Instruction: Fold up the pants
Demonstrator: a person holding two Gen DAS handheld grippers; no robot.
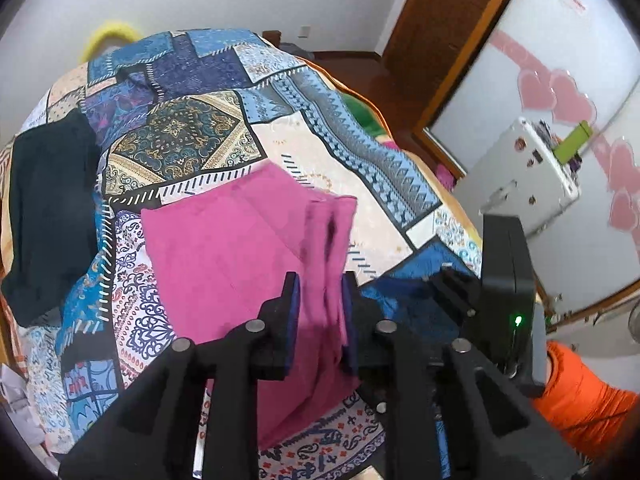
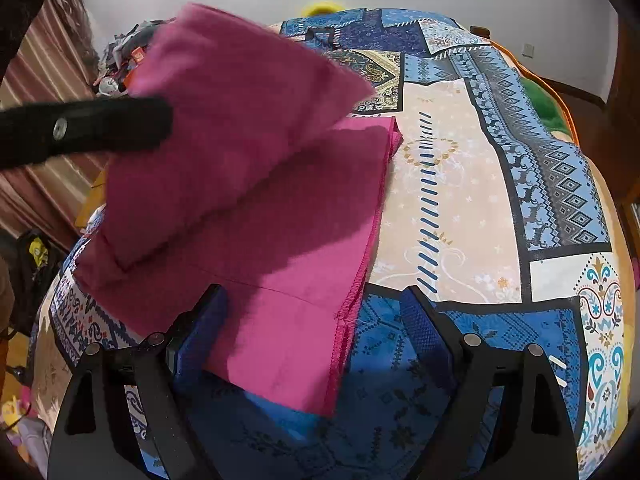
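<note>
Magenta pants (image 1: pixel 224 248) lie partly folded on a patchwork bedspread (image 1: pixel 320 152). My left gripper (image 1: pixel 320 284) is shut on a bunched edge of the pants and holds that end lifted above the bed. In the right wrist view the lifted flap (image 2: pixel 240 92) hangs over the flat lower layer (image 2: pixel 304 264), with the left gripper's black finger (image 2: pixel 100 124) at its left. My right gripper (image 2: pixel 316 304) is open, its blue pads on either side of the near hem of the flat layer, holding nothing.
A black garment (image 1: pixel 48 208) lies on the bed's left side. A white cabinet (image 1: pixel 524 172) and a sliding door with pink hearts (image 1: pixel 560 96) stand to the right. An orange sleeve (image 1: pixel 580 396) is at lower right. Clutter and curtains (image 2: pixel 48 80) are at the left.
</note>
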